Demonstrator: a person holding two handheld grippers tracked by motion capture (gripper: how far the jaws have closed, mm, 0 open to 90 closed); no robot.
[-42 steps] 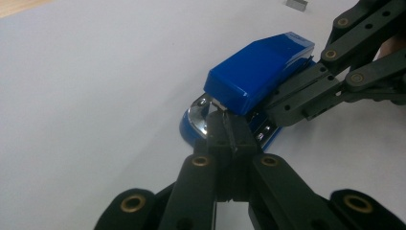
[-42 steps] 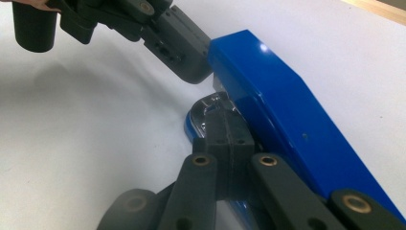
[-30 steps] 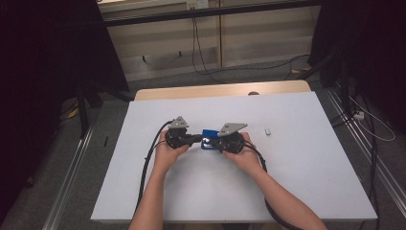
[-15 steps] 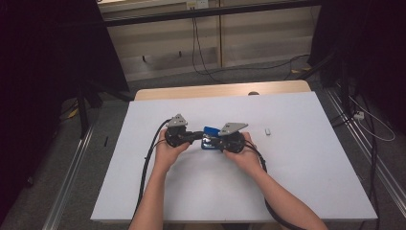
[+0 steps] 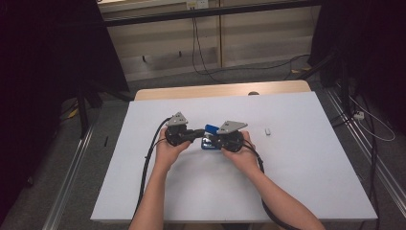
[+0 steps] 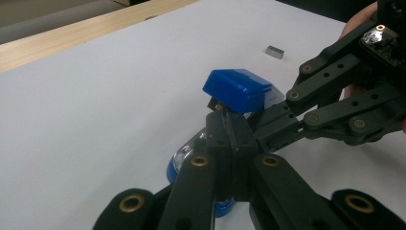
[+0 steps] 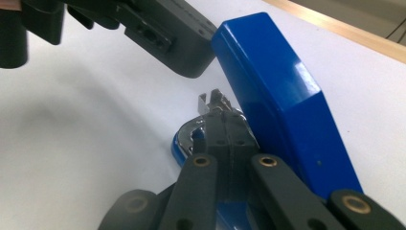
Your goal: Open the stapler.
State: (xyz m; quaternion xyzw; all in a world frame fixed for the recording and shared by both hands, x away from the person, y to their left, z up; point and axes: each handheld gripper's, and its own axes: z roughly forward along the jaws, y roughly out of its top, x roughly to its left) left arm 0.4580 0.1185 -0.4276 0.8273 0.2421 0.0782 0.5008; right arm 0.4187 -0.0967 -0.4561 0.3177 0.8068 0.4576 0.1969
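Note:
A blue stapler (image 5: 209, 128) lies on the white table (image 5: 297, 182) with its lid (image 7: 277, 96) swung up off the base (image 6: 174, 170). My left gripper (image 5: 201, 132) comes in from the left, jaws shut, its tip under the raised lid (image 6: 237, 90) by the metal staple channel. My right gripper (image 5: 209, 140) comes in from the right, also shut, its tip (image 7: 221, 117) against the metal channel (image 7: 210, 103). The left gripper (image 7: 191, 52) touches the lid's end in the right gripper view. I cannot tell whether either pinches the metal.
A small grey block (image 5: 268, 130) lies on the table to the right of my hands, also seen as the grey block (image 6: 275, 50). A wooden strip (image 5: 215, 91) runs along the far edge. Cables trail from both grippers toward the near edge.

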